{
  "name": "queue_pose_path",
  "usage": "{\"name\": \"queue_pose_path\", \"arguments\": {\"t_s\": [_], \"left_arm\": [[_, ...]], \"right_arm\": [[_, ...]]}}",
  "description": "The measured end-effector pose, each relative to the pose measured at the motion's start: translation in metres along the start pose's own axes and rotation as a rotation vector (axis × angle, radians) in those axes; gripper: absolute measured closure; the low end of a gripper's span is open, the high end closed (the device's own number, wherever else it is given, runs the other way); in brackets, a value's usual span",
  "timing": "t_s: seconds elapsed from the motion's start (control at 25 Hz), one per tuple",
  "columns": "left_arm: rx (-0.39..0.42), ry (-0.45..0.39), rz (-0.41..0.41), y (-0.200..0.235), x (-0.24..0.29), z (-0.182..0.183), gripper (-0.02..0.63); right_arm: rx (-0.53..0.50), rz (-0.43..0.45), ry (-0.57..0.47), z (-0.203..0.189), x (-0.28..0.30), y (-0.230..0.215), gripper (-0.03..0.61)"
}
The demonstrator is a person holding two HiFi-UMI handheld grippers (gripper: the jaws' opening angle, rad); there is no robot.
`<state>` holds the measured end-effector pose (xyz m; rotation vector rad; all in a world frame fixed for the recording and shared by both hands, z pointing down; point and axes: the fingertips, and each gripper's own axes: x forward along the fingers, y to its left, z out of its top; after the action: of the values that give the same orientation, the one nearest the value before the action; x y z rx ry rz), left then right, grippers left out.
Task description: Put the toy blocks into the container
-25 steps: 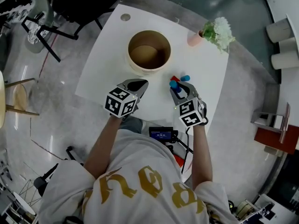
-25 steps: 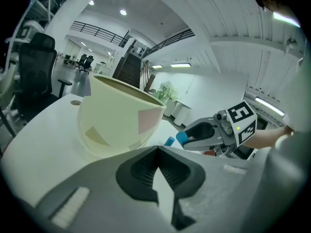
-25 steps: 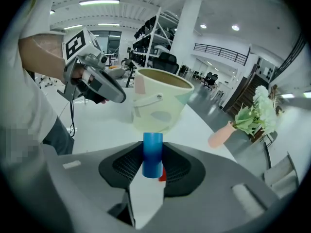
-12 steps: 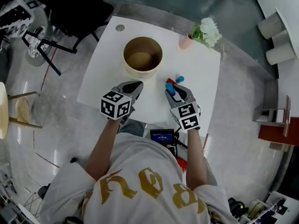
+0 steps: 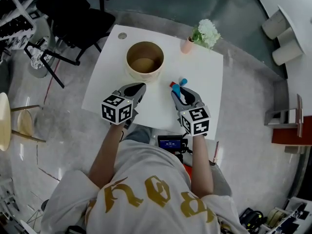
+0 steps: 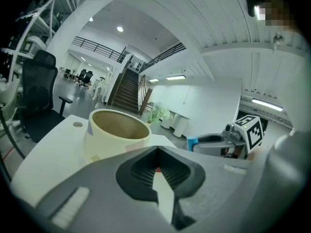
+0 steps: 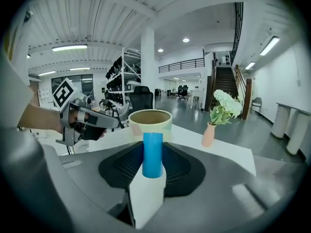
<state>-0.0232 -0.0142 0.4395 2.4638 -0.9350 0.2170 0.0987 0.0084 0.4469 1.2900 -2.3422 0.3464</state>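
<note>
A round beige container (image 5: 144,75) stands open on the white table (image 5: 107,82), and it also shows in the left gripper view (image 6: 104,140) and the right gripper view (image 7: 146,125). My right gripper (image 5: 176,88) hangs above the table in front of it, shut on a blue cylinder block (image 7: 152,154) that stands upright between the jaws. A red block (image 5: 172,84) and a second blue block (image 5: 183,81) lie on the table just beyond it. My left gripper (image 5: 142,85) hovers left of the right one with its tips together (image 6: 156,149) and nothing seen held.
A pink vase (image 5: 187,45) with white flowers (image 5: 204,32) stands at the table's far right corner. A black office chair (image 5: 87,18) is beyond the far left edge. A small round disc (image 5: 122,35) sits near the far left corner.
Both grippers have lifted off the table, the right one carrying the blue cylinder up and rolling. The red and blue blocks on the table have stayed put.
</note>
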Motion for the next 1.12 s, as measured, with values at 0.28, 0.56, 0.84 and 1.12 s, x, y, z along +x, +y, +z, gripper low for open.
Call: {"name": "queue_pose_path", "arguments": {"t_s": [0.28,0.56,0.84,1.12], "left_arm": [[0.035,-0.078,0.032,-0.010,-0.021,0.025,0.614],[0.013,-0.137,0.045,0.013,-0.027,0.053,0.614],[0.010,-0.143,0.070,0.052,-0.021,0.074,0.614],[-0.002,-0.126,0.047,0.089,-0.008,0.087,0.614]], "right_arm": [[0.114,0.018,-0.094,0.027,-0.010,0.007,0.425],[0.156,0.033,-0.152,0.055,-0.002,0.008,0.425],[0.135,0.008,-0.125,0.065,0.027,-0.001,0.425],[0.143,0.006,-0.136,0.092,0.065,-0.004,0.425]]}}
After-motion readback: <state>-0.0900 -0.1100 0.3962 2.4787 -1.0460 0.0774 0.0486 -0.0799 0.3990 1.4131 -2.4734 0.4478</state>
